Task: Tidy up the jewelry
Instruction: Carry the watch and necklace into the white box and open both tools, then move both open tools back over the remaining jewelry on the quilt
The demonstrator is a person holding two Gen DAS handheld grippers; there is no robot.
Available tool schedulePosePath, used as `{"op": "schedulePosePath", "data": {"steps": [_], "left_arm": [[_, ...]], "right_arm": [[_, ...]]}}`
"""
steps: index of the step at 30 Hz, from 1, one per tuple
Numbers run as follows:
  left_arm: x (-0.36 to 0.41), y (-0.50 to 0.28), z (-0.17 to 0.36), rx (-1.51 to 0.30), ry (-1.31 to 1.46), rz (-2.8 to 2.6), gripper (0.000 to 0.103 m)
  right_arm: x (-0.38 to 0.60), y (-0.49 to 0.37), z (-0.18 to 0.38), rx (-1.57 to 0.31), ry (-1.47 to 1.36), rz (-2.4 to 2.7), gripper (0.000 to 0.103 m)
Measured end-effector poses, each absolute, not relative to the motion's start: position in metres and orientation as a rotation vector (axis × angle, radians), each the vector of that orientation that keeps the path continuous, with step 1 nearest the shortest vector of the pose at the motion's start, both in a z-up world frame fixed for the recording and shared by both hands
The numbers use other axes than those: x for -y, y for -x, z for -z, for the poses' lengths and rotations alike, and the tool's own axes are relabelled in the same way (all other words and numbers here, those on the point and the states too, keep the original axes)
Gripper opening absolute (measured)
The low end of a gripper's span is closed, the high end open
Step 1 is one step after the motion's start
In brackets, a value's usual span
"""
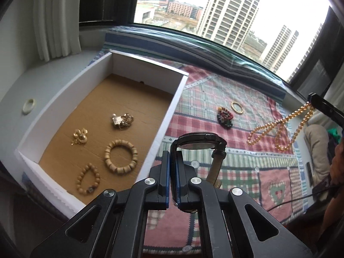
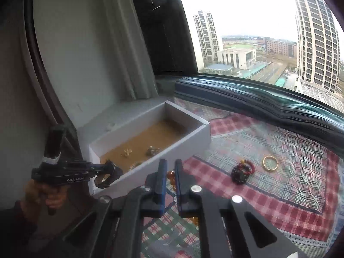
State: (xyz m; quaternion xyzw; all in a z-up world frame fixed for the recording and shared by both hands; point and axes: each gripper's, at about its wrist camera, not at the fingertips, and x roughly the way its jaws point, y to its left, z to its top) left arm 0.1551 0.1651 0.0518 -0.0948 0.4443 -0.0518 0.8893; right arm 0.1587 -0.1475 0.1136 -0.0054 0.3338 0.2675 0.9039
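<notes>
My left gripper point(image 1: 173, 157) is shut on the strap of a black wristwatch point(image 1: 201, 142), held above the quilt just right of the white box point(image 1: 172, 107). The box holds two wooden bead bracelets point(image 1: 120, 156), a gold charm point(image 1: 80, 136) and a metal cluster point(image 1: 122, 121). My right gripper point(image 2: 171, 167) is shut on an amber bead necklace point(image 2: 171, 178), which hangs in the left wrist view point(image 1: 279, 129). A gold bangle point(image 1: 237, 107) and a dark red-green bead bracelet point(image 1: 224, 117) lie on the quilt, also in the right wrist view point(image 2: 270, 163) point(image 2: 243, 172).
The patchwork quilt point(image 1: 247, 172) covers a window seat below a big window. A rolled dark blanket point(image 2: 258, 105) lies along the sill. White curtains point(image 1: 56, 21) hang left. A white ring point(image 1: 29, 105) lies on the ledge left of the box.
</notes>
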Motion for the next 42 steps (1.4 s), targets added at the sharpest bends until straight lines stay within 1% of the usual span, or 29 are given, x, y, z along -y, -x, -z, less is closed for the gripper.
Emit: {"op": "schedulePosePath", "data": {"steps": [6, 10, 13, 18, 22, 26, 28, 31, 33, 34, 35, 37, 39, 40, 42], "left_arm": [[-0.242, -0.171, -0.046, -0.901, 0.252, -0.058, 0.002], [-0.288, -0.184, -0.023, -0.929, 0.288, -0.159, 0.002], [-0.316, -0.193, 0.001, -0.965, 0.307, -0.22, 0.002], [-0.349, -0.203, 0.043, -1.026, 0.343, -0.296, 0.002], [-0.372, -0.208, 0.072, -1.067, 0.369, -0.346, 0.002], [-0.383, -0.216, 0.09, -1.104, 0.377, -0.36, 0.003], [-0.379, -0.218, 0.091, -1.105, 0.346, -0.354, 0.006], [-0.373, -0.213, 0.088, -1.1, 0.347, -0.344, 0.018], [-0.369, -0.212, 0.082, -1.082, 0.343, -0.358, 0.052], [-0.368, -0.208, 0.077, -1.064, 0.341, -0.361, 0.056], [-0.365, -0.205, 0.072, -1.05, 0.333, -0.359, 0.058], [-0.357, -0.2, 0.065, -1.037, 0.322, -0.344, 0.059], [-0.344, -0.192, 0.056, -1.021, 0.316, -0.313, 0.064], [-0.335, -0.188, 0.052, -1.011, 0.305, -0.298, 0.065], [-0.313, -0.18, 0.044, -0.989, 0.278, -0.257, 0.067]], "right_arm": [[0.077, -0.203, -0.126, -0.668, -0.004, -0.672, 0.008], [0.025, -0.227, -0.123, -0.674, -0.002, -0.748, 0.008], [-0.017, -0.246, -0.111, -0.712, 0.004, -0.799, 0.008], [-0.083, -0.267, -0.076, -0.79, 0.041, -0.867, 0.008], [-0.128, -0.28, -0.036, -0.848, 0.082, -0.893, 0.008], [-0.158, -0.29, 0.008, -0.916, 0.12, -0.891, 0.008], [-0.171, -0.292, 0.031, -0.964, 0.145, -0.899, 0.008], [-0.184, -0.298, 0.054, -0.994, 0.188, -0.89, 0.009], [-0.184, -0.297, 0.055, -0.982, 0.203, -0.849, 0.026], [-0.181, -0.296, 0.052, -0.975, 0.189, -0.838, 0.043], [-0.175, -0.295, 0.048, -0.962, 0.168, -0.834, 0.051], [-0.166, -0.292, 0.038, -0.938, 0.158, -0.822, 0.051], [-0.156, -0.286, 0.027, -0.91, 0.178, -0.799, 0.051], [-0.149, -0.281, 0.023, -0.893, 0.19, -0.783, 0.051], [-0.135, -0.271, 0.017, -0.863, 0.209, -0.752, 0.054]]}}
